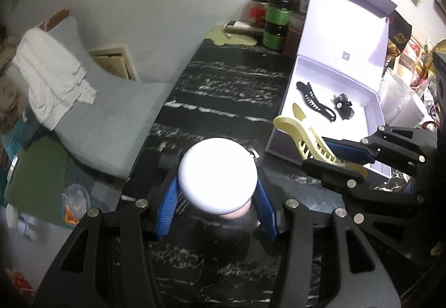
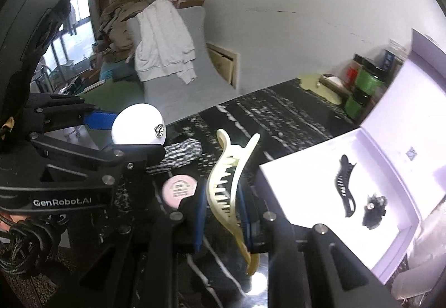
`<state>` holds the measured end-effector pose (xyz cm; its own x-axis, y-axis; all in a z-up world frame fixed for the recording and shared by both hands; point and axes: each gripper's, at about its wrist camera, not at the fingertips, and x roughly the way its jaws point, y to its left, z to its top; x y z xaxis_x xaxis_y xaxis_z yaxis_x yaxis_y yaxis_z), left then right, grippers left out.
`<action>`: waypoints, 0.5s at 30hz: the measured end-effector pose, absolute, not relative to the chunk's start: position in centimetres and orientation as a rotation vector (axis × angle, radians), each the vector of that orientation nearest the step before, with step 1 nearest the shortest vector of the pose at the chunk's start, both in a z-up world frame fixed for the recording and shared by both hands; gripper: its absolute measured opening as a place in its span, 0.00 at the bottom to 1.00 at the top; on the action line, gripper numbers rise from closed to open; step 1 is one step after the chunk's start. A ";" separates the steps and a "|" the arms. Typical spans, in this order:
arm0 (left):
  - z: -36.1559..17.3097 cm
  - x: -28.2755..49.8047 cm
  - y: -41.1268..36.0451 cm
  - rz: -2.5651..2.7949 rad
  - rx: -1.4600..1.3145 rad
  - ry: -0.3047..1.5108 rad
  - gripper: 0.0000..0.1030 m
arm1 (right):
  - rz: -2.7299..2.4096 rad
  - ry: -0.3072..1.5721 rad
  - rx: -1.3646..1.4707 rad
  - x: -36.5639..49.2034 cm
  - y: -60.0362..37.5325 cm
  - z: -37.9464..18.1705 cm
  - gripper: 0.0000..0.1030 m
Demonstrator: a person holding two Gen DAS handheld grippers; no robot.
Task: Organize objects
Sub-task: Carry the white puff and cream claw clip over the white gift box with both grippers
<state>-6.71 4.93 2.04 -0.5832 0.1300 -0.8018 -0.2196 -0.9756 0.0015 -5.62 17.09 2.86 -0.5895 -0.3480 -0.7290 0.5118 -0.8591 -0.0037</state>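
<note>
The cream hair claw (image 2: 226, 190), centre of the right wrist view, is clamped between the nearly closed blue pads of the right gripper (image 2: 223, 213), just left of the open white box (image 2: 292, 190). The white-capped jar (image 1: 218, 178), lower centre of the left wrist view, is grasped by the part-open left gripper (image 1: 217, 210) above the black marble table (image 1: 223, 90). A black hair claw (image 1: 316, 101) and a black bow clip (image 1: 343, 105) lie inside the box.

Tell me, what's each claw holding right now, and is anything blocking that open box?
Left gripper shut on white-capped jar. Right gripper shut on cream hair clip. Box open, black clip inside; path clear.
</note>
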 end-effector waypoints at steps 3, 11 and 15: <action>2.5 -7.3 6.1 2.608 -1.297 0.147 0.49 | -2.445 0.282 1.043 -5.8 18.3 3.2 0.21; 3.1 -8.8 8.9 2.560 -1.262 0.181 0.49 | -2.486 0.256 1.043 -6.7 20.7 3.9 0.21; 3.3 -9.6 9.9 2.532 -1.249 0.167 0.49 | -2.500 0.247 1.050 -6.9 21.6 4.0 0.21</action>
